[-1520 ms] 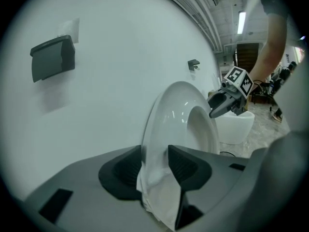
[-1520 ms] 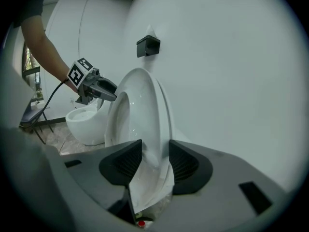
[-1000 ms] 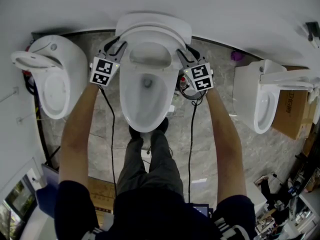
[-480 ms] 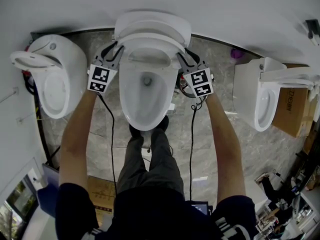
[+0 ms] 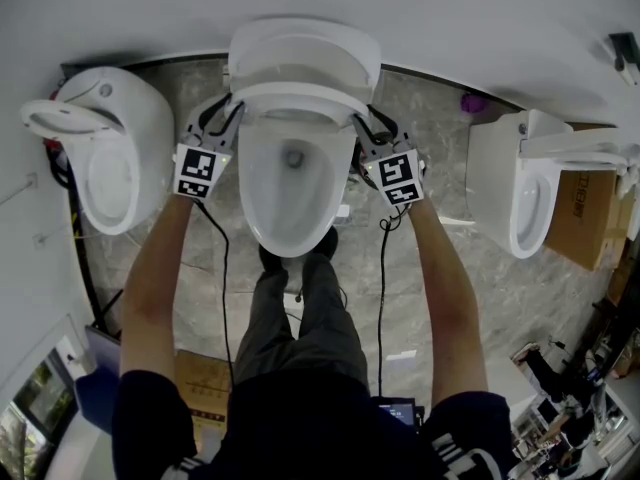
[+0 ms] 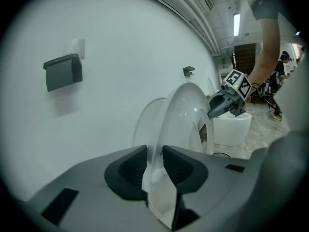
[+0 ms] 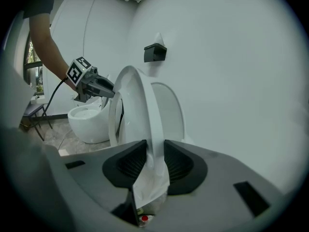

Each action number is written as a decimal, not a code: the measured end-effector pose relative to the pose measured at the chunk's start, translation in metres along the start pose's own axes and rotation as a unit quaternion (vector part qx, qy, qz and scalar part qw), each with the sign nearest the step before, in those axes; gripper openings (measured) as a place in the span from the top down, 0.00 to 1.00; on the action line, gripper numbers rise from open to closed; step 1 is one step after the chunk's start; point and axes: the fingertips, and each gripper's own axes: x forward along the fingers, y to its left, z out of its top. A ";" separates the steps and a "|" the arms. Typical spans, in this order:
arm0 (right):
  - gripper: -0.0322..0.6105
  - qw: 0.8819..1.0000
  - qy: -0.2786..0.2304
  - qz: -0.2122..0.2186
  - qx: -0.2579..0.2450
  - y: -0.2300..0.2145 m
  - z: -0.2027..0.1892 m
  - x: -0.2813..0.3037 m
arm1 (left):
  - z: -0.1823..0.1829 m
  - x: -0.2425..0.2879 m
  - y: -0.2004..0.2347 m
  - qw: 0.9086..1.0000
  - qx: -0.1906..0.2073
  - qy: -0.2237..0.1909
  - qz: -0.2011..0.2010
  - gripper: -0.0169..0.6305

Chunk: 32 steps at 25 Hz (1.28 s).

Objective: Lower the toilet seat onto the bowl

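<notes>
Over the middle toilet's bowl (image 5: 290,203), a person grips the raised toilet seat (image 5: 300,92) from both sides.
Left claw (image 5: 222,114) and right claw (image 5: 367,125) each pinch one side edge of the white seat, their jaws narrow, having just been closing, pads pressed on the rim. The seat stands tilted up off the bowl, just in front of the upright lid (image 5: 300,46) by the wall. One more white toilet, the left toilet (image 5: 110,158), and another, the right toilet (image 5: 520,203), flank it on the grey stone floor (image 5: 400,298).
</notes>
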 end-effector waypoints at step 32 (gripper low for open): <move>0.75 0.998 -0.021 -0.034 -0.052 0.063 -0.022 -0.053 | -0.025 -0.070 -0.051 0.999 -0.013 -0.017 0.034 0.79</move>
